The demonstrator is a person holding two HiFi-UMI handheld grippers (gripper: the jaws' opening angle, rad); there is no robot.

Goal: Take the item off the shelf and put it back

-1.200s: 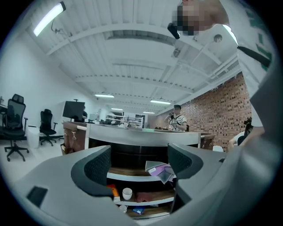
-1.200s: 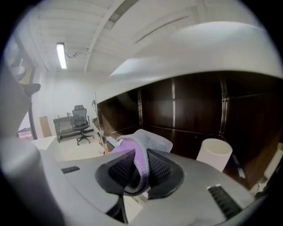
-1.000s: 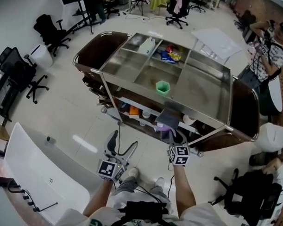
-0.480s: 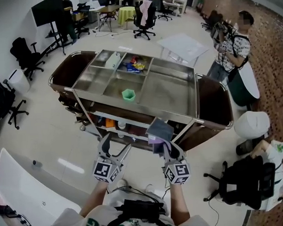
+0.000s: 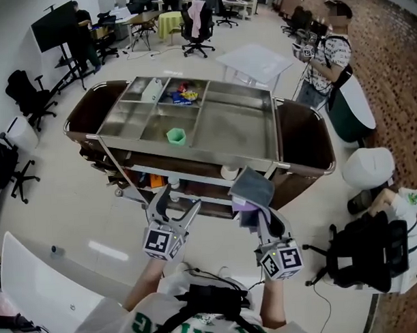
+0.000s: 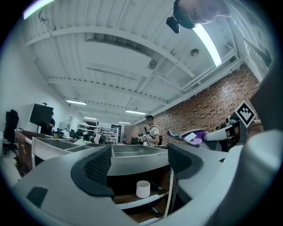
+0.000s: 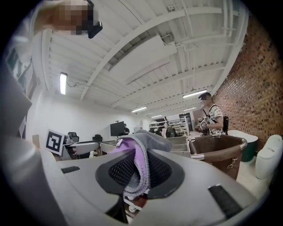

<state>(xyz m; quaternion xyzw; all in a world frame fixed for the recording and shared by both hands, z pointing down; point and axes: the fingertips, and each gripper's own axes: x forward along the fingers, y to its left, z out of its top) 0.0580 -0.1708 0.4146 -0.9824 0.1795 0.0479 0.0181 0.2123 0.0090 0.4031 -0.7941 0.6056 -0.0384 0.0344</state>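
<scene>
Standing on a pale floor (image 5: 73,194), the steel cart (image 5: 238,130) faces office chairs (image 5: 30,99).

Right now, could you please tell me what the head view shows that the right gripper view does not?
Head view only: the green cup and colourful packets in the top tray of the cart. Right gripper view only: the right gripper close up, its fingers pressed on the folded edge of the grey and purple cloth. Both: that cloth, the cart and the person in the patterned shirt.
</scene>
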